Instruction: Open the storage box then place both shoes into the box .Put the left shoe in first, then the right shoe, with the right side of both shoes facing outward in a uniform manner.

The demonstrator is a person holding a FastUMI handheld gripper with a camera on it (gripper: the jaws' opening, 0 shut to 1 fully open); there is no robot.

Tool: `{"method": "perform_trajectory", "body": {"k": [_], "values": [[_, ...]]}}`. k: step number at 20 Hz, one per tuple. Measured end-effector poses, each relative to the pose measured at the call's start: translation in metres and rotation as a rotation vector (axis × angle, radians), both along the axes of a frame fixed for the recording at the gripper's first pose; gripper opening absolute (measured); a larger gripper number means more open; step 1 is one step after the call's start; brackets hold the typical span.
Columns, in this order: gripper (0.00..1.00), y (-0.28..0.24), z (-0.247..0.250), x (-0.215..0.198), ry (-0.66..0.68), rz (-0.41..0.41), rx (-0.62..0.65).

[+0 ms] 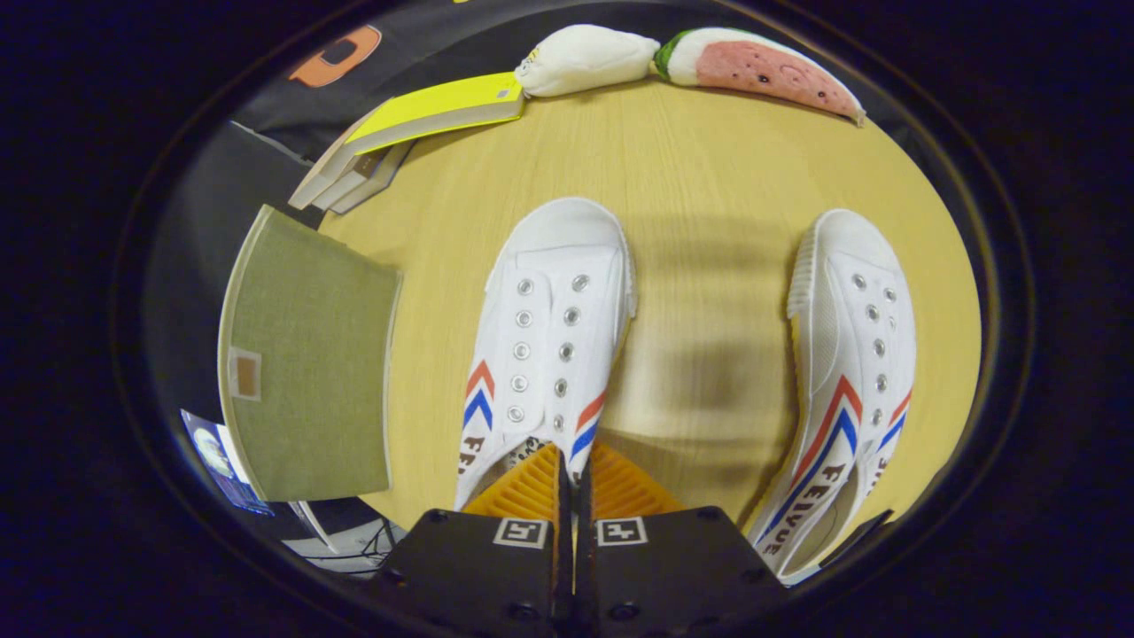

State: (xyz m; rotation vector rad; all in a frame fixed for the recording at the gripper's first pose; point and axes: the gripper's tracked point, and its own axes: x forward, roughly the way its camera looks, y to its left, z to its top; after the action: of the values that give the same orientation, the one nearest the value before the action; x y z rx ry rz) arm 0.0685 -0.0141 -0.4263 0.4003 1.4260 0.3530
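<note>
Gripper view, gripper [574, 461] clamped on left shoe [545, 346]

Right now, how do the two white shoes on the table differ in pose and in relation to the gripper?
The near shoe lies with its heel end at the orange fingers, which look closed on its collar edge; the far shoe sits apart to the side, untouched. The near shoe shows its top squarely, both eyelet rows in view; the far shoe is tilted, showing more of its striped side. Both are white, laceless, with red and blue stripes, toes pointing away on the wooden table.
</note>
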Motion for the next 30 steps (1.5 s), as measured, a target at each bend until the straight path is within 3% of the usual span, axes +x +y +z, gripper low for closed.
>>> {"method": "perform_trajectory", "body": {"k": [6, 11, 15, 19, 24, 30], "values": [[0.05, 0.009, 0.048, -0.019, -0.006, -0.06, 0.084], [0.05, 0.029, 0.128, -0.035, -0.069, -0.093, 0.154], [0.05, 0.071, 0.206, -0.051, -0.091, -0.129, 0.287], [0.05, 0.132, 0.255, -0.05, -0.13, -0.135, 0.323], [0.05, 0.213, 0.254, -0.027, -0.137, -0.14, 0.259], [0.05, 0.274, 0.203, -0.011, -0.096, -0.146, 0.165]]}}
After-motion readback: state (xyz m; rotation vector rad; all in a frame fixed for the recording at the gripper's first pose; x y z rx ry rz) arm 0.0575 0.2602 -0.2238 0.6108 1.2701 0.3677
